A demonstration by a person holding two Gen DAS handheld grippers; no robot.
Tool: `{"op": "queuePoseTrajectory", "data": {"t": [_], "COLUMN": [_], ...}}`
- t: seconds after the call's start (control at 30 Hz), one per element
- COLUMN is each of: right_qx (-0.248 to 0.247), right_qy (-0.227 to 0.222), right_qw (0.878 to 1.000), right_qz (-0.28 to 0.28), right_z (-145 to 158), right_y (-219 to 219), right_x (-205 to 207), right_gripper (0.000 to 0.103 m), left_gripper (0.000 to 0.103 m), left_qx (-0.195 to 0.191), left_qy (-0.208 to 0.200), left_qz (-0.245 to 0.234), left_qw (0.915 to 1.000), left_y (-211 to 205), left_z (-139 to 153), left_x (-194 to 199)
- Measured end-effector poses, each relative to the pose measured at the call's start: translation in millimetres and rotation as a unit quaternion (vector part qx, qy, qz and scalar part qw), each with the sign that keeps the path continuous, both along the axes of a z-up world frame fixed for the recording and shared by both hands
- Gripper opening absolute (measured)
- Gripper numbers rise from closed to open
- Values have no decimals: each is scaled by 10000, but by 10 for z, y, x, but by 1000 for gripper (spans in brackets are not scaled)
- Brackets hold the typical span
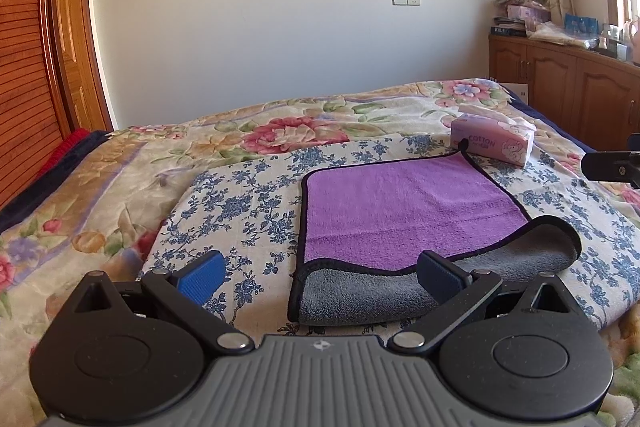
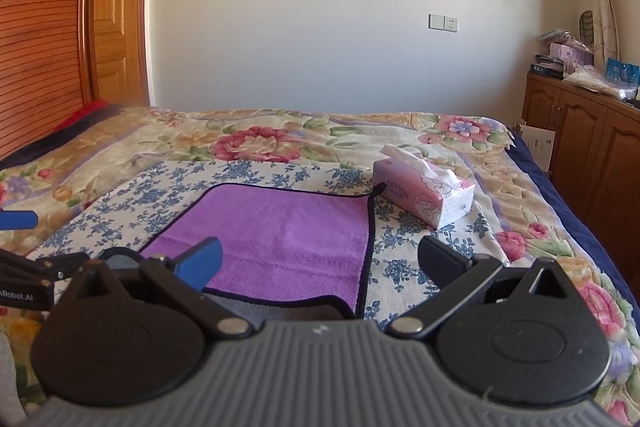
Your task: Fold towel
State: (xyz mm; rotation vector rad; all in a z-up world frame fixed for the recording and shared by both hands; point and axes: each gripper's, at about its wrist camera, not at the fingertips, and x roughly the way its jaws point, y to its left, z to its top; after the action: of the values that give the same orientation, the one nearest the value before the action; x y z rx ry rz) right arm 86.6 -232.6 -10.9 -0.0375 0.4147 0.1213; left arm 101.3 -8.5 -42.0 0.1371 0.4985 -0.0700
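While both grippers' fingers gape empty over towel, tissue pack reads "COTTON".

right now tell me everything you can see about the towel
The towel is plush, purple on one face and grey on the other, edged with dark binding. It lies flat on the blue-flowered cloth on the bed, its near edge turned over to show the grey side. A small dark loop at its far right corner reaches the tissue pack. Both grippers, left and right, are open and hold nothing.
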Motion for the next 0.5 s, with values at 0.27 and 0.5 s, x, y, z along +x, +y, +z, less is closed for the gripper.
{"op": "queuePoseTrajectory", "data": {"t": [0.27,0.5], "right_qx": [-9,-45], "right_qy": [125,308], "right_qw": [9999,9995], "right_qz": [19,80], "right_z": [-49,-117], "right_y": [-20,-16], "right_x": [162,262], "right_gripper": [103,103], "left_gripper": [103,103], "left_qx": [9,-54], "left_qy": [157,294], "left_qz": [30,60], "left_qw": [9999,9995], "left_y": [38,94], "left_z": [-92,-178], "left_x": [197,369]}}
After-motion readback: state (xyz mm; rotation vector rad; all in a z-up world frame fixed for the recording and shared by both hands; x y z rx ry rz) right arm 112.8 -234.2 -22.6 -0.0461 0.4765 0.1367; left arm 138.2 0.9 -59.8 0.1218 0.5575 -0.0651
